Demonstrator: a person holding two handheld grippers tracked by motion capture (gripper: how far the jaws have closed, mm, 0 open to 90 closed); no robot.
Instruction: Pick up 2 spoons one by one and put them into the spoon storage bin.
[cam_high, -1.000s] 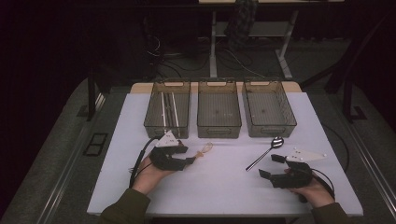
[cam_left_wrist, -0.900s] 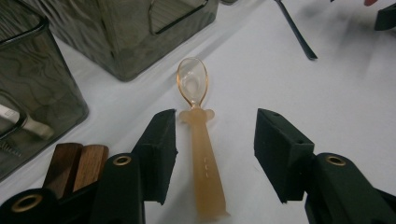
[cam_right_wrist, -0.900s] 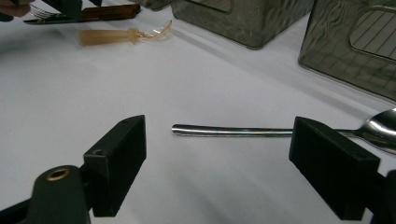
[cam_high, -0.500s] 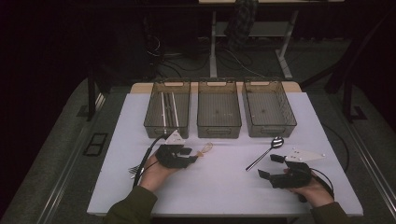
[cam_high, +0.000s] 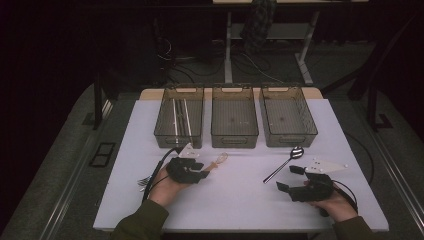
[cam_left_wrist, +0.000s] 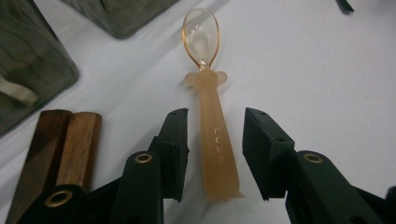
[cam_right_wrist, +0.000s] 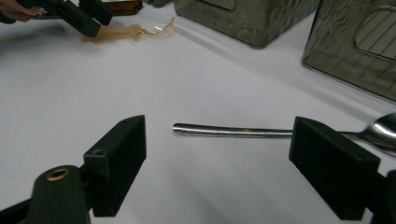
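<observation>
Three smoky translucent plastic bins (cam_high: 233, 122) line the white table (cam_high: 240, 200) at twelve o'clock, while one amber translucent plastic spoon (cam_left_wrist: 208, 100), embossed "CUEN" as best readable, lies between the left gripper (cam_left_wrist: 215, 126)'s closing, untouching jaws, and the right gripper (cam_right_wrist: 217, 154) gapes before one steel spoon (cam_right_wrist: 280, 131).

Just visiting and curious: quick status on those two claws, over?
Left gripper closing around translucent spoon, pads not touching yet. Right gripper open, short of metal spoon. Nothing in the way.
</observation>
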